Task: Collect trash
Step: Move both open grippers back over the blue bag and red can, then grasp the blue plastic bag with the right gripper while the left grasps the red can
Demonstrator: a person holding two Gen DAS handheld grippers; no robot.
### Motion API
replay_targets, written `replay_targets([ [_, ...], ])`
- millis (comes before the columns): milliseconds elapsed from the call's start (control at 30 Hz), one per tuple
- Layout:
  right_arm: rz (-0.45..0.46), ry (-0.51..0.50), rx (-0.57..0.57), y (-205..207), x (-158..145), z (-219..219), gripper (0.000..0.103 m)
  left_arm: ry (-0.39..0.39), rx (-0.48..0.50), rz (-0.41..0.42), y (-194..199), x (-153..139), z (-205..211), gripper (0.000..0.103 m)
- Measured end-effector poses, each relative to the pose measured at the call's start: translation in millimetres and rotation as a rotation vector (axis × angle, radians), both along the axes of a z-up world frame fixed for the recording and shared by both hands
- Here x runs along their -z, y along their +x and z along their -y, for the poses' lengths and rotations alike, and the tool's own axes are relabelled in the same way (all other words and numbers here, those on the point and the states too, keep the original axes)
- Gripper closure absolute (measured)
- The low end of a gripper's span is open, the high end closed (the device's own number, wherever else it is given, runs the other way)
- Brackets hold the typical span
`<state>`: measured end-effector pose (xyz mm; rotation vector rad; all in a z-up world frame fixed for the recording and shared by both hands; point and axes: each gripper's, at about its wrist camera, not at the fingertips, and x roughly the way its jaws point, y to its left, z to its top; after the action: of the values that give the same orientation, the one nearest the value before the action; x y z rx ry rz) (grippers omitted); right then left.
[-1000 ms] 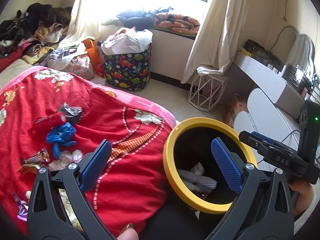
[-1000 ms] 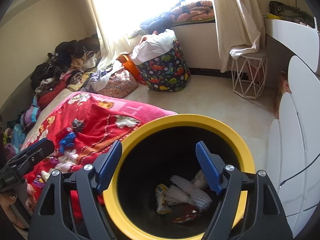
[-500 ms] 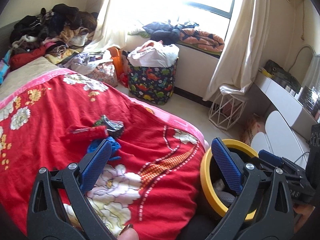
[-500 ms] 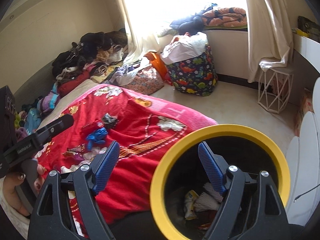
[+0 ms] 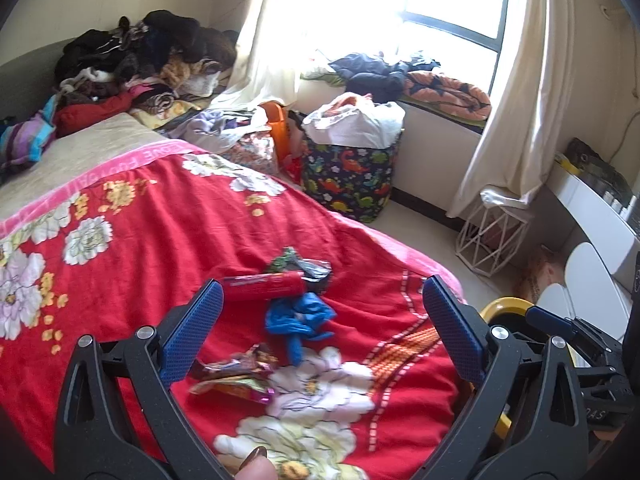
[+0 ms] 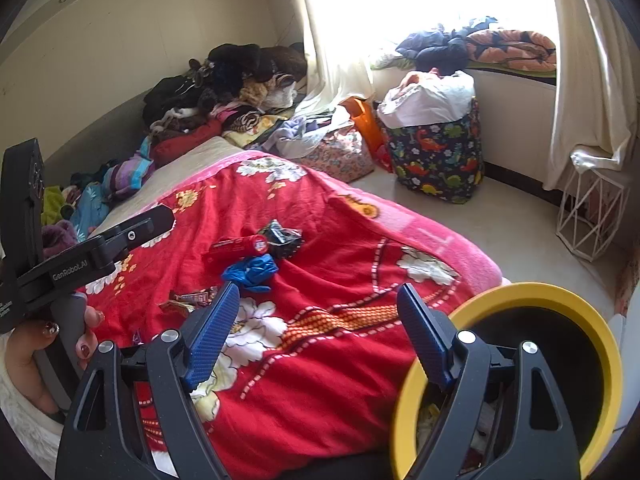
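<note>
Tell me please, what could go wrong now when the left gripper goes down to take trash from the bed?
The open left gripper might catch the soft red blanket along with a piece. The blue crumpled piece, red tube and dark wrapper lie close together, so one could be pushed aside. The yellow-rimmed bin stands beside the bed, so a loose wrapper might drop short.

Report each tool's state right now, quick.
Left tool: open, holding nothing, above the trash on the red blanket.
Right tool: open, holding nothing, beside the yellow bin.
</note>
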<state>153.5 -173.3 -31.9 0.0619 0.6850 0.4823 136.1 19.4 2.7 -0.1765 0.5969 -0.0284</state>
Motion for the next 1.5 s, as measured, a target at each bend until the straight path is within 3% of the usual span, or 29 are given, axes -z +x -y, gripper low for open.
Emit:
replay_targets([
  [233,-0.015,-0.02,-0.075,18,13,-40,0.025,0.053,-0.071,-0.068,18,12,-44,0.012],
  [367,-0.045,-0.036,-0.111,29,28,-64,0.025,0.085,-0.066,-0.117,32,23,-62,0.023],
  [533,-0.085,-0.043,-0.145,44,49,-89,0.027,0.087,-0.025,-0.172,55,38,-77,0.031],
  [867,-0.212,-0.054,-0.186,80,93,-131,0.037,0.107,0.155,-0.284,102,72,-74,0.033],
  [1067,-0.268,-0.034,-0.204,94,110,-140,0.052,0.146,0.269,-0.311,122,83,-63,0.033],
  [1133,-0.281,-0.02,-0.214,96,112,-140,0.067,0.14,0.302,-0.316,128,85,-60,0.033],
  [1300,-0.289,-0.01,-0.244,91,111,-132,0.092,0.11,0.394,-0.346,139,93,-52,0.033],
  [1500,-0.298,-0.015,-0.221,81,105,-111,0.098,0.123,0.45,-0.361,138,99,-40,0.039],
])
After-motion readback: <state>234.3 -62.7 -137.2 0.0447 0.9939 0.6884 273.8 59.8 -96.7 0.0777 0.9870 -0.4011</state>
